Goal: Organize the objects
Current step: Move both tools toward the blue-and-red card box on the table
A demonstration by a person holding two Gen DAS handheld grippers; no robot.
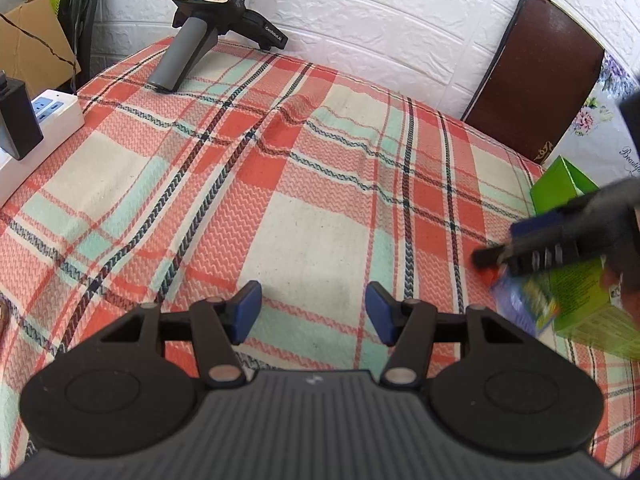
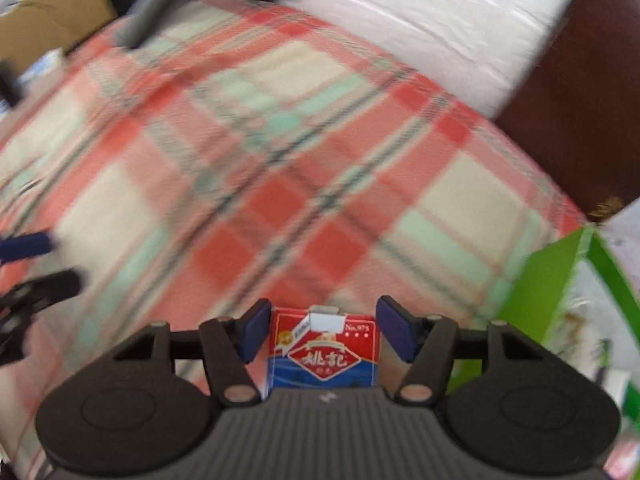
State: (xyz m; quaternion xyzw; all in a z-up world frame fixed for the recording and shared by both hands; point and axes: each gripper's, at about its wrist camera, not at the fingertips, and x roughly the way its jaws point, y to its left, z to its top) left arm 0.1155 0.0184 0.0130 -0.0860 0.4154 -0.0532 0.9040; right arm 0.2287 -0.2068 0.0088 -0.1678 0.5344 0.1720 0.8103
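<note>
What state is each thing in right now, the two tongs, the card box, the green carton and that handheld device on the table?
Left tongs: open, empty, above the plaid tablecloth.
Right tongs: holding the red and blue card box between the pads.
Green carton: top flap open.
Handheld device: propped on its grey handle, untouched.
Power strip: black adapter plugged in.

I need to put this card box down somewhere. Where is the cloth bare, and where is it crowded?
Bare: the wide middle of the plaid cloth, between the left gripper and the grey-handled device at the far edge. Crowded: the right edge by the green box, and the left edge by the power strip.
</note>
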